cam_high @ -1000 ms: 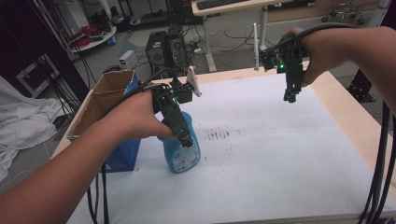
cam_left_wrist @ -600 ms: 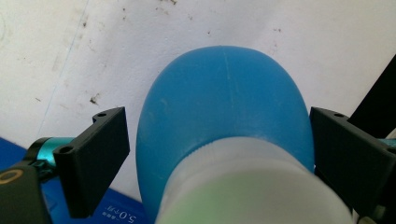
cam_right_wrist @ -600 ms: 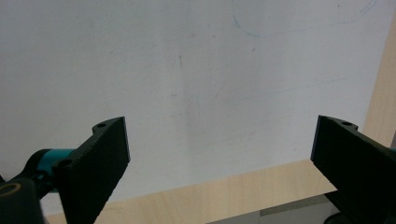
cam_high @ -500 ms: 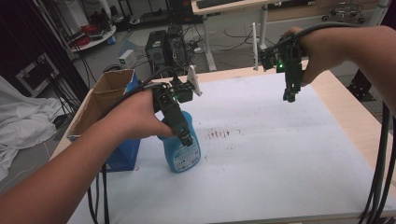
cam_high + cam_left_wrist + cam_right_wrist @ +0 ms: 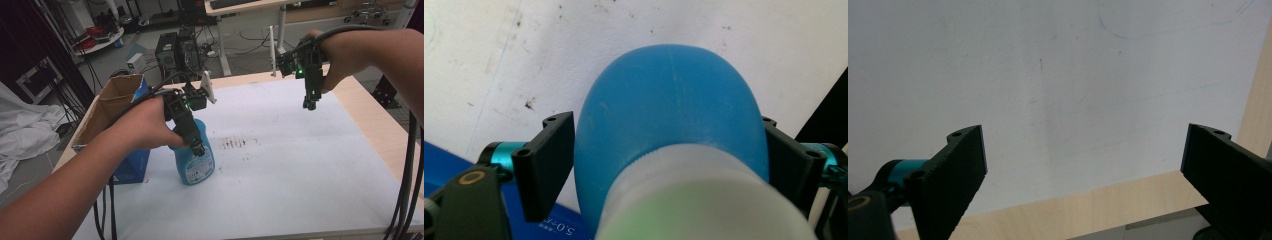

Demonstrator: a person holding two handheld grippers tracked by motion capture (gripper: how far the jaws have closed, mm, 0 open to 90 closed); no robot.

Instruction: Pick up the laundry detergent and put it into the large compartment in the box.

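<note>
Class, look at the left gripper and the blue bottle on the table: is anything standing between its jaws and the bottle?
Nothing visible does. The left gripper has just been closing, and its jaws already flank the blue bottle on both sides, right against its body, with no other object between them.

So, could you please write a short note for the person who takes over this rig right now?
Left gripper: down over the blue bottle, one jaw on each side of its body. The jaws have just been closing; in the left gripper view they look against the bottle's sides, so treat it as gripped.
Right gripper: open, nothing in it, held above the white table cover at the far right.
Things: the bottle stands upright on the cover, beside the open cardboard box at the left edge.
Done: bottle reached and clasped.
Left: lifting or moving it; it is not yet off the table.
</note>
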